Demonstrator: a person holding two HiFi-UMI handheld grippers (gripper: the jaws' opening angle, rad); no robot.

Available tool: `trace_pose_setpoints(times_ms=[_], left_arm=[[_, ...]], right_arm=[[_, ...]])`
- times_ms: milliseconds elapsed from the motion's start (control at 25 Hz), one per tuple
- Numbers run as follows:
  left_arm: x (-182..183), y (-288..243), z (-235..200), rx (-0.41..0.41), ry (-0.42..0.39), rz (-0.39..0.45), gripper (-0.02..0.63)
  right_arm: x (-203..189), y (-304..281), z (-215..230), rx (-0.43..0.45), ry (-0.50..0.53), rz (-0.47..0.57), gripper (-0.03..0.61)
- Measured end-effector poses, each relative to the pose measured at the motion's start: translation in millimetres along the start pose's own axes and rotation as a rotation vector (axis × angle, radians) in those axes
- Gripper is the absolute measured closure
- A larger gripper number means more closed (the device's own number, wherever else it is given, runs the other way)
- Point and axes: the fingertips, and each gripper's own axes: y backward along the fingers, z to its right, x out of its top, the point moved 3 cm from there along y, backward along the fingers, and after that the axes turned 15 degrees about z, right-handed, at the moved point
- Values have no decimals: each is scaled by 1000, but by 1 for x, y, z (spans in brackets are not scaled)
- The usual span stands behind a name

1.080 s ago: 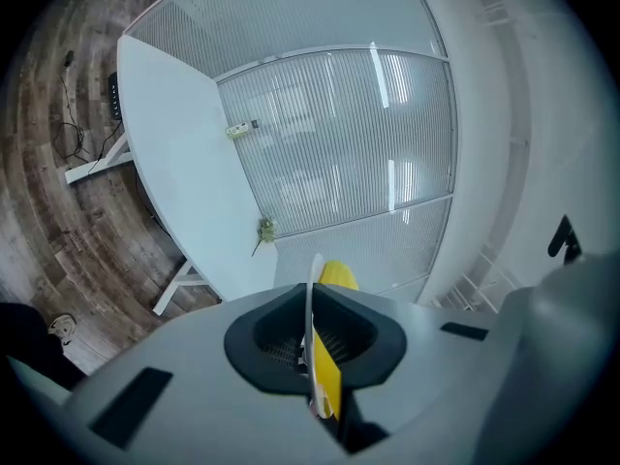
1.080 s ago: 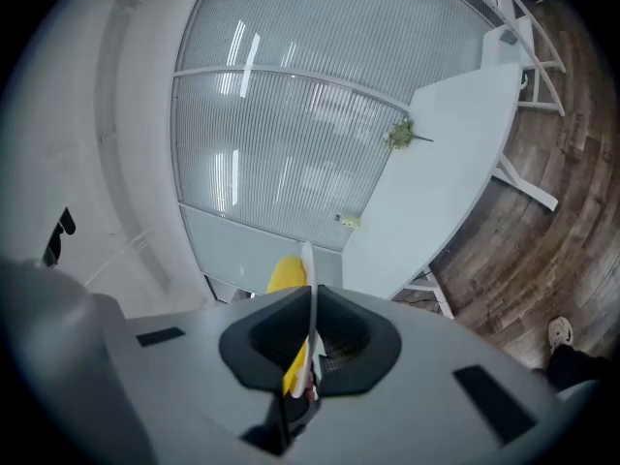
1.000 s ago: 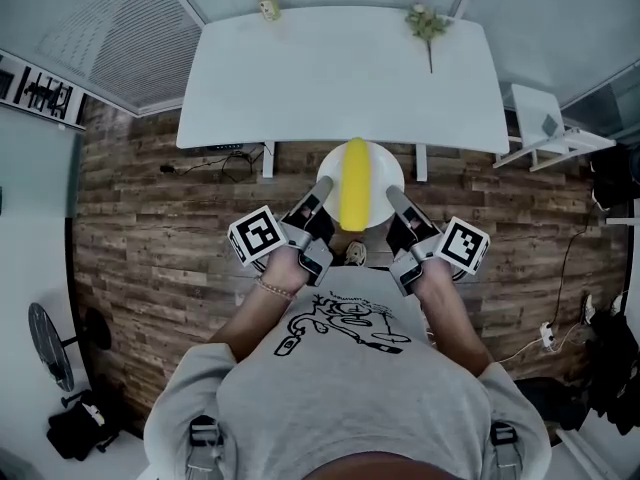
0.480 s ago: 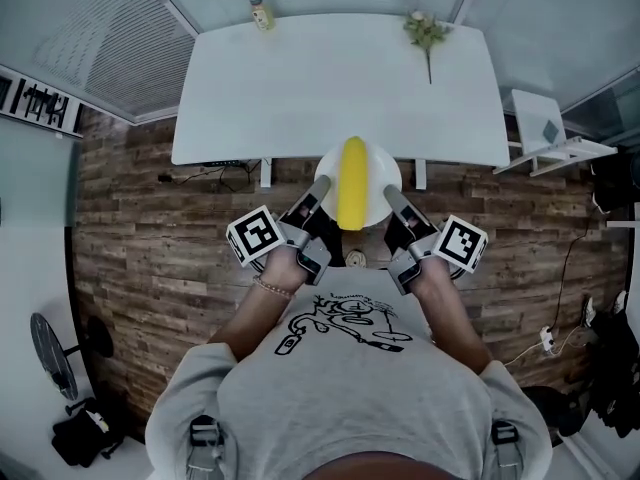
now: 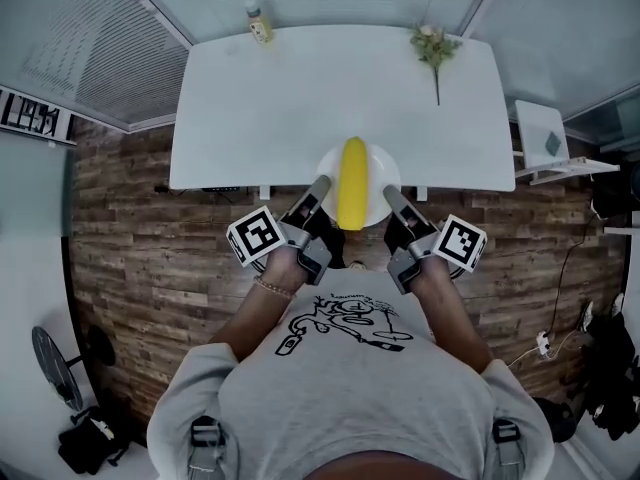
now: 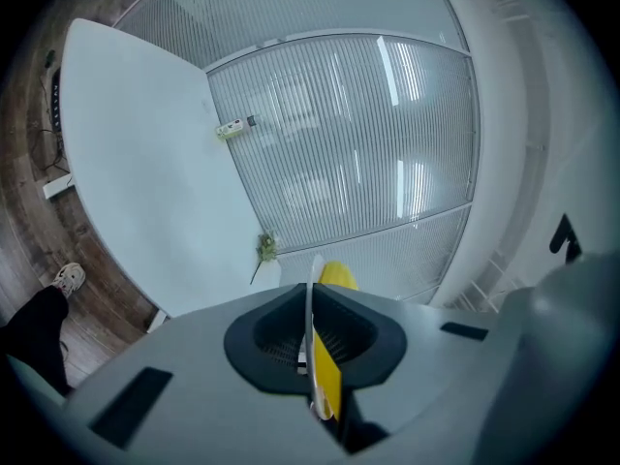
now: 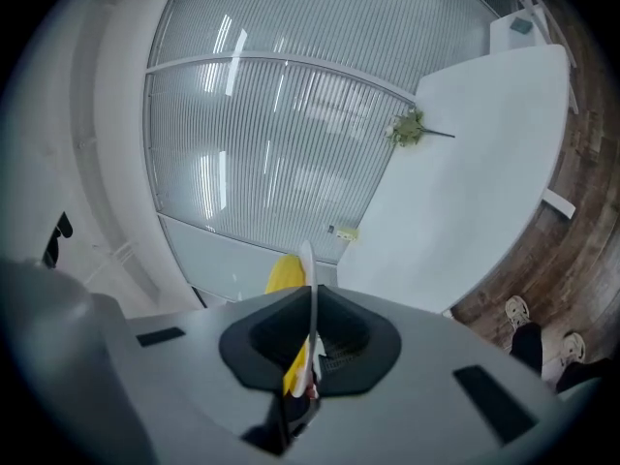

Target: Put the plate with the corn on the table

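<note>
Advancing: plate (image 5: 383,171) with corn (image 5: 352,183), pinched by left gripper (image 5: 321,184) and right gripper (image 5: 389,193), now reaching table (image 5: 300,98) edge ahead; set-down near.

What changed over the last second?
The plate with the corn was carried forward; in the head view it now overlaps the table's near edge. Unchanged: left tool and right tool stay shut on the plate's rim.
</note>
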Motion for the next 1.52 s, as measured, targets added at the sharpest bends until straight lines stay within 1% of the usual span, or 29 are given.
trace_pose_setpoints(times_ms=[160, 360, 480, 640, 840, 960, 1280, 1520], left_arm=[[31, -30, -3, -3, 18, 0, 586], [90, -87, -17, 5, 9, -1, 586], [105, -99, -17, -6, 5, -6, 586], [113, -105, -9, -21, -12, -11, 587], [144, -153, -23, -17, -8, -22, 588], [147, -169, -27, -11, -14, -26, 586], [129, -190, -25, 10, -6, -14, 586], [114, -206, -22, 8, -8, -24, 588]], right_arm=[[9, -44, -5, -6, -5, 1, 561], [23, -125, -6, -11, -8, -1, 561], [27, -144, -10, -3, -2, 7, 561], [30, -149, -20, 10, -5, 23, 561], [49, -202, -10, -10, 0, 30, 561], [58, -214, -4, -11, -6, 34, 561], [86, -214, 7, -18, -1, 5, 561], [107, -210, 16, -39, 0, -8, 561]])
